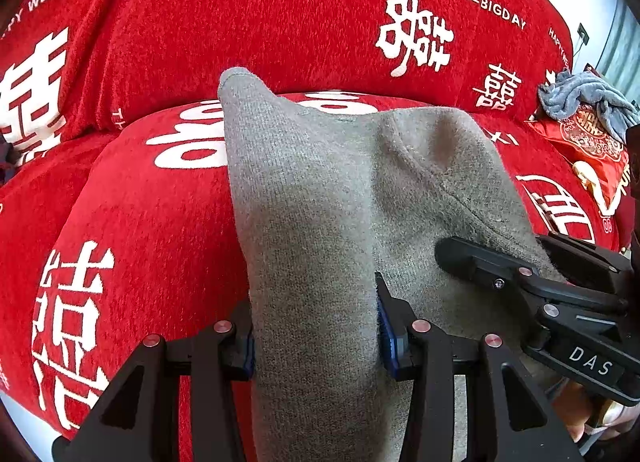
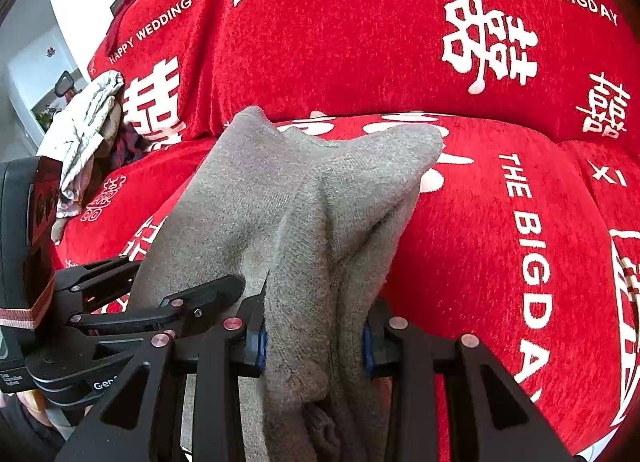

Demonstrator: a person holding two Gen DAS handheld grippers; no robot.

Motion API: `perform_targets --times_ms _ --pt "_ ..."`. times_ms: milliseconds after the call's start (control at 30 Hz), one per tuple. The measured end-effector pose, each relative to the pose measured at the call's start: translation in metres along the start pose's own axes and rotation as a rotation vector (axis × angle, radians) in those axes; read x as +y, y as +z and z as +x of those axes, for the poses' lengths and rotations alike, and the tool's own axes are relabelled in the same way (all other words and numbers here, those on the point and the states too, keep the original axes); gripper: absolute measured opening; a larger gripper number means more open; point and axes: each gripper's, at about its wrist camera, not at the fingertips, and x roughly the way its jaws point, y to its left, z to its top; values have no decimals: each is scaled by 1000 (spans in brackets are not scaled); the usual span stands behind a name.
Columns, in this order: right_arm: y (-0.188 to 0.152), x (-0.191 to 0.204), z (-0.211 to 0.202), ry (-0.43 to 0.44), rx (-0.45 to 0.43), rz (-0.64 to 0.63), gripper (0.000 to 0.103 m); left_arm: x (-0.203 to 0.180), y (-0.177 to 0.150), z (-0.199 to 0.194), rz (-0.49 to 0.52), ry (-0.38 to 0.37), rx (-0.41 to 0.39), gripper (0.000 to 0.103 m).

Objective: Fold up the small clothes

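Left wrist view: left gripper (image 1: 316, 326) clamped on grey knit garment (image 1: 340, 190), jaws narrowed onto a thick bunch of fabric, blue pads (image 1: 386, 332) pressed against it on both sides. Garment runs forward from the jaws, draped over red sofa cover (image 1: 160, 222) with white characters and "THE BIG DAY" / "HAPPY WEDDING" print. One corner of the garment sticks up at upper left, just in front of the backrest. Right gripper (image 1: 480, 262) enters from the right edge, fingers lying against the garment's right side near a seam; jaw state not clear from here. Grey towel (image 1: 580, 98) crumpled at far right on a red embroidered cushion (image 1: 596, 154), well apart from the garment.

Right wrist view: right gripper (image 2: 316, 338) also pinching the grey knit garment (image 2: 280, 202), jaws narrow, fabric bunched in folds between the blue pads (image 2: 258, 344). Garment fans out forward over the red sofa cover (image 2: 500, 242), two raised corners, one left, one right. Left gripper (image 2: 192, 298) visible at lower left, touching the garment's left edge. Pale crumpled clothing (image 2: 86, 130) piled at far left against the backrest, apart from the garment.
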Motion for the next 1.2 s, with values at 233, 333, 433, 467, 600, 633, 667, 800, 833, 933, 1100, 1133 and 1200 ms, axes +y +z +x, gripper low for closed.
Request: perform_targets --times_ms 233,333,433,467,600,633,667,800,833,933,1100,1133,1200 --pt "-4 3 0 4 1 -8 36 3 -6 -2 -4 -2 -4 47" --pt "-4 3 0 4 1 -8 36 4 -8 -2 -3 -2 -5 47" --pt "-6 4 1 2 1 -20 36 5 -10 -1 -2 -1 -7 47" --pt "-6 5 2 0 1 -23 36 6 -11 -1 -2 0 -7 47" --pt "-9 6 6 3 6 -21 36 11 -13 2 -5 -3 -2 47" --pt "-9 6 6 3 6 -21 36 12 -13 4 -8 -5 1 47" --pt "-10 6 7 4 8 -19 36 13 -14 5 -9 -9 2 47" --pt "-12 1 13 15 13 -15 36 21 -17 10 -23 -37 2 47" --pt "-12 0 15 18 16 -12 36 24 -18 11 -28 -48 4 47" --pt "-14 -5 18 28 24 4 36 29 -19 14 -43 -73 6 48" --pt "-16 -11 22 49 21 34 36 33 -22 16 -35 -92 -7 50" --pt "-17 -13 22 56 17 39 36 33 -23 16 -30 -93 -9 50" --pt "-17 -13 22 62 14 40 36 33 -23 16 -29 -93 -7 50"
